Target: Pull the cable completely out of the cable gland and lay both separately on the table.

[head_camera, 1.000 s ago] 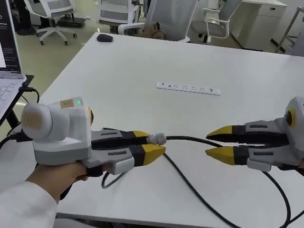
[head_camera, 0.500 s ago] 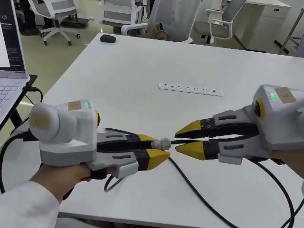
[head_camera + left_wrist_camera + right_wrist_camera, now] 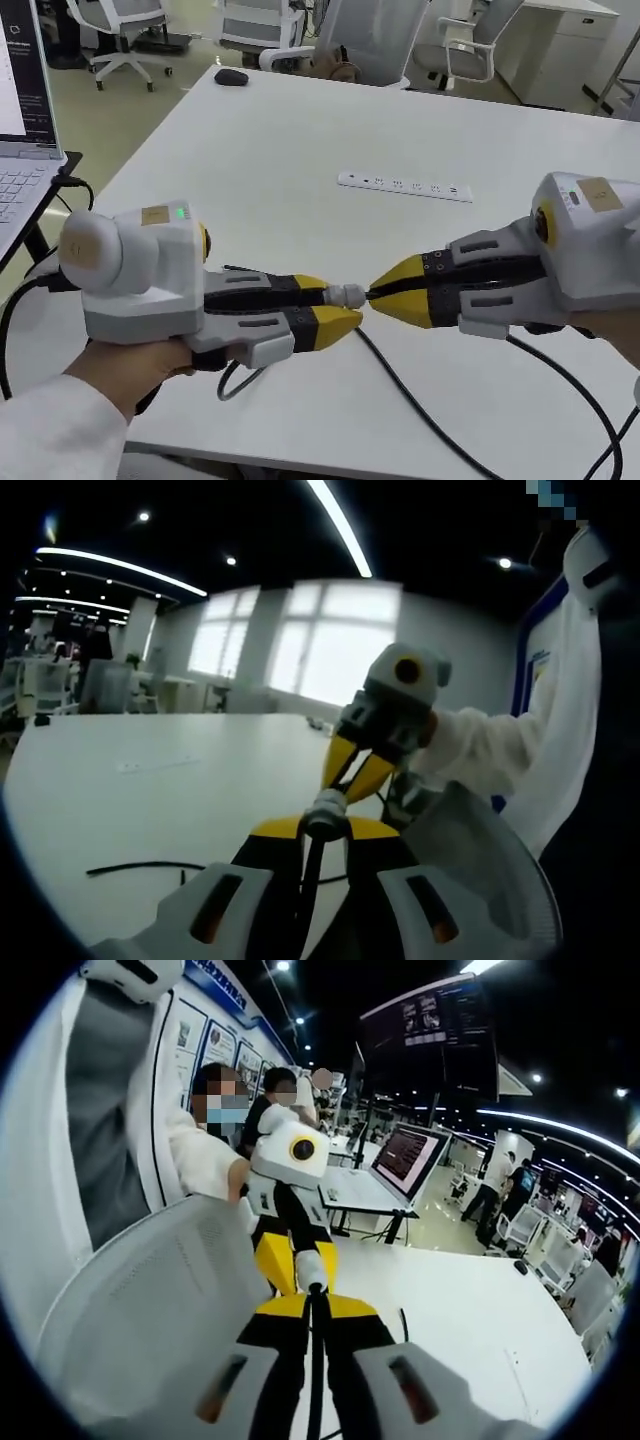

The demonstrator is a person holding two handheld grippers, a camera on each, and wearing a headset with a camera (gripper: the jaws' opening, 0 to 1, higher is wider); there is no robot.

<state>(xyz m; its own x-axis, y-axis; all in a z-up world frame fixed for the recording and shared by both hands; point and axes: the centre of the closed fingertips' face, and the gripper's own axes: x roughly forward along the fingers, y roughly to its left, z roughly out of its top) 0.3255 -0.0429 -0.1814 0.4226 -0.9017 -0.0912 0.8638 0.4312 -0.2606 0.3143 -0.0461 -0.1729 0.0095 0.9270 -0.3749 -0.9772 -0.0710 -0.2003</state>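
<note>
Gland point(image 3: 346, 295) sits in left tongs point(image 3: 340, 303), cable point(image 3: 420, 405) seemingly in right tongs point(image 3: 378, 293).

The head view looks forward and down from above the near edge of a white table point(image 3: 300, 140), close over both grippers. The left gripper point(image 3: 342, 303) enters from 8 o'clock and the right gripper point(image 3: 375, 293) from 3 o'clock, tips meeting at centre. The left gripper view looks low along its own jaws, facing the right gripper, very near at 12 o'clock. The right gripper view faces back the opposite way. All three views share the cable gland point(image 3: 347, 295) and the cable point(image 3: 420, 410) leaving it.
</note>
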